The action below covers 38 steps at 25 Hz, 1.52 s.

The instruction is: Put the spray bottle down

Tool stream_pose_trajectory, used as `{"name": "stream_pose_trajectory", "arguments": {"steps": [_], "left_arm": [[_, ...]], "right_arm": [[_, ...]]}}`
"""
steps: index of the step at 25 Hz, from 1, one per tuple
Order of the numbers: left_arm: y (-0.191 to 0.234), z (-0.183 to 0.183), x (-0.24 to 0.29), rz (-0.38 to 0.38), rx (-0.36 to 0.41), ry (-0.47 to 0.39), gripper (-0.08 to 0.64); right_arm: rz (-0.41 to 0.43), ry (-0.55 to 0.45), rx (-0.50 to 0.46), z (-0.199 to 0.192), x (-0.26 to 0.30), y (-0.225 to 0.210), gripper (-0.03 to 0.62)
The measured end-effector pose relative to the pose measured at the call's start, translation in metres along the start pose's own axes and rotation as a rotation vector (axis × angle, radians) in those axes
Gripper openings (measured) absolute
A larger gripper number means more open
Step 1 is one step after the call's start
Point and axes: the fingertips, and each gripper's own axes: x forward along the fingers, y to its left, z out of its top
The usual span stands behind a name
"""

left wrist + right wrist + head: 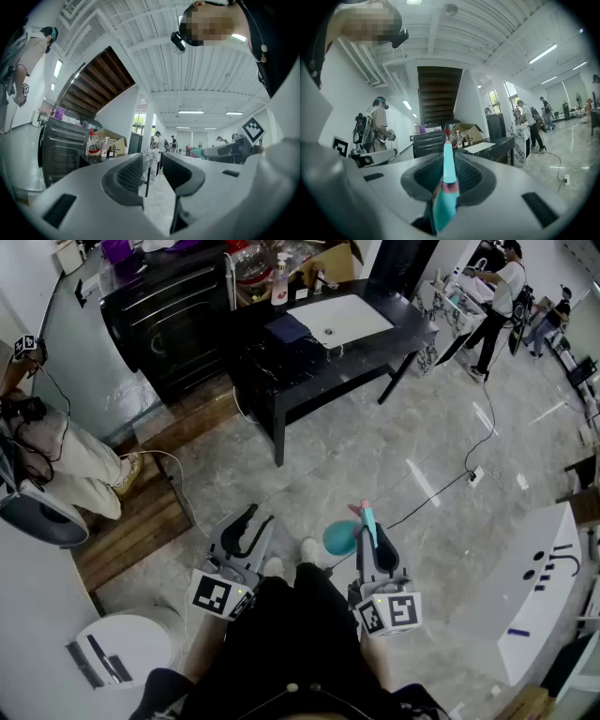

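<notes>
The right claw point(371, 538), at five o'clock in the head view, grips the teal spray bottle point(341, 537) above the floor point(375, 456), the left claw point(251, 521) at seven o'clock stands narrowly parted and empty, and the black bench point(309, 371) lies at twelve.

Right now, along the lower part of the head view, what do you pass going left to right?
In order: white round object → left gripper → spray bottle, clamped in the right gripper → white curved panel.
</notes>
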Motion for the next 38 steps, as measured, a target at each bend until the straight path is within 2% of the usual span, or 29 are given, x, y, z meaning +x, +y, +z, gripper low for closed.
{"name": "stream_pose_trajectory", "arguments": {"steps": [16,24,30,38], "left_arm": [[0.012,0.003,0.002,-0.011,0.004,-0.004,0.127],[0.022,-0.011,0.011,0.016,-0.018,0.029,0.126],[0.043,-0.017,0.056,0.046,-0.001,0.043,0.126],[0.084,-0.012,0.158,0.109,0.019,0.023,0.126]], "right_arm": [[-0.01,-0.012,-0.022,0.005,0.012,0.005,0.077],[-0.021,-0.027,-0.016,0.009,0.026,-0.014,0.075],[-0.004,-0.049,0.016,0.016,0.073,-0.051,0.075],[0.061,-0.034,0.013,0.036,0.171,-0.113,0.075]]}}
